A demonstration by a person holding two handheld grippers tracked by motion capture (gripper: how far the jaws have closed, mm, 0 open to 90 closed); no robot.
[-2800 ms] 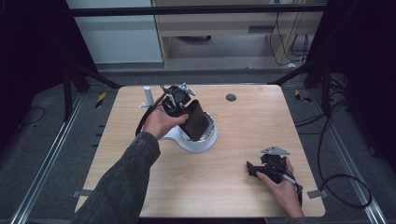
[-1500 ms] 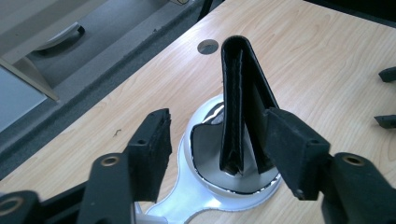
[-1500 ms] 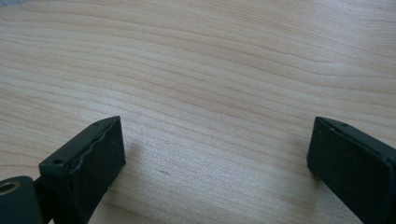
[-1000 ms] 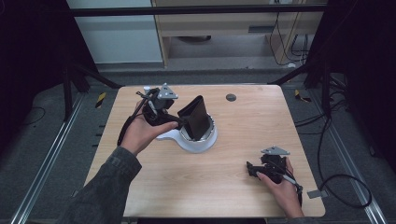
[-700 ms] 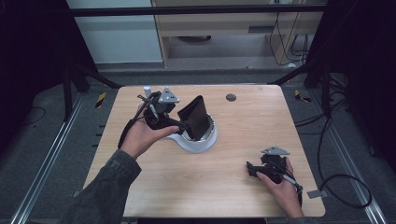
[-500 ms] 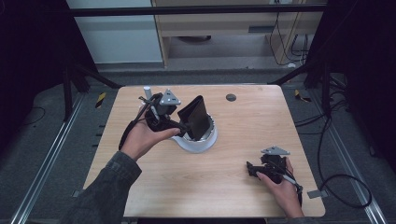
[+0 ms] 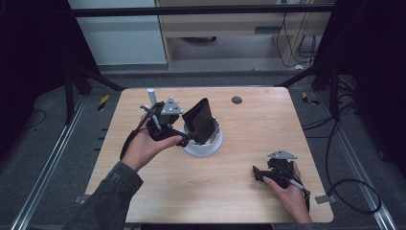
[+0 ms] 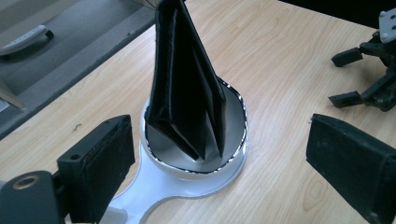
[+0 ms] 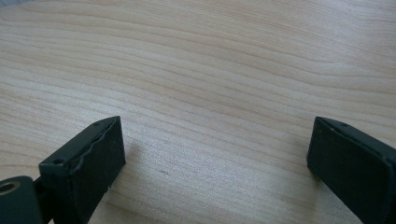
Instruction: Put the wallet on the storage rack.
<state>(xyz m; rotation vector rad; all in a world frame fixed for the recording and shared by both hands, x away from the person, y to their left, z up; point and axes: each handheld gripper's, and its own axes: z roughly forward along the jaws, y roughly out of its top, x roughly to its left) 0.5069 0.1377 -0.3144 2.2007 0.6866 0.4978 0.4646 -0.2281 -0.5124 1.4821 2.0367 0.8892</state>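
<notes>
The left hand-held gripper [image 7: 179, 136] is held over the wooden bench [image 7: 239, 191], its tips just beside a white holder [image 7: 203, 146] in which a black folded wallet [image 7: 201, 120] stands upright. A white cylinder [image 7: 152, 96] stands behind this hand-held gripper. The right hand-held gripper [image 7: 261, 173] lies low on the bench, well apart.

a black folded leather wallet [image 8: 187, 88] stands upright on its lower edge inside a white round bowl-shaped holder with a shiny inner wall [image 8: 233, 154], its leaves slightly fanned apart, near the middle of the light wooden table [image 7: 249, 191].
</notes>
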